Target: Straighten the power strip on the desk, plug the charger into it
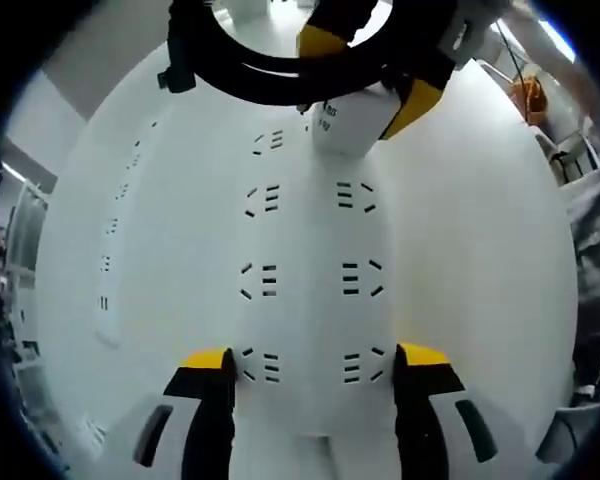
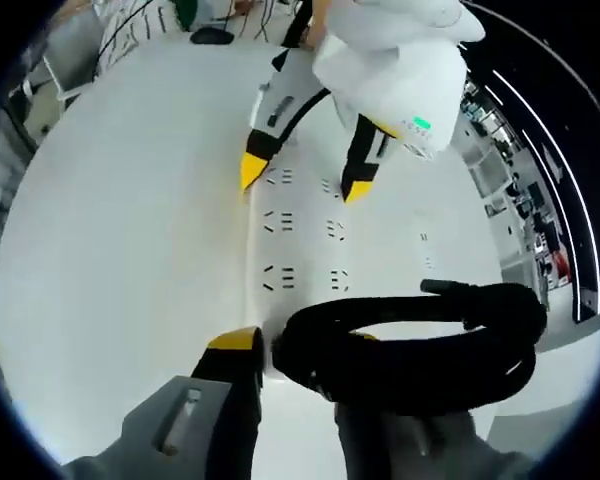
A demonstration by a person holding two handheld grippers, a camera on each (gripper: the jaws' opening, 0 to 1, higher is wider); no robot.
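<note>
The long white plastic power strip (image 1: 310, 290) with two columns of sockets lay flat on the white desk (image 1: 480, 250) and served as the landmark for both views. In the left gripper view, the left gripper (image 1: 315, 365), with black jaws and yellow tips, straddled the near end of the strip, one jaw against each long side at the last row of sockets, so that the jaws stood apart and closed on the strip's width. At the far end of the strip, the right gripper (image 1: 365, 70) held a white block-shaped charger (image 1: 345, 125) just above or on the last sockets; whether its pins had entered could not be told. A coiled black cable (image 1: 280, 70) hung around that gripper, beyond the far end of the strip. In the right gripper view, the right gripper (image 2: 300, 350) stood over the near end of the strip (image 2: 300, 250), its jaws partly hidden behind the black cable (image 2: 410, 340), and the charger itself was hidden there. At the strip's opposite end, the left gripper (image 2: 295, 180) showed its yellow tips on either side of the strip, below a white-sleeved hand (image 2: 400, 60). Dark items lay on the desk (image 2: 110, 230) well beyond that end.
</note>
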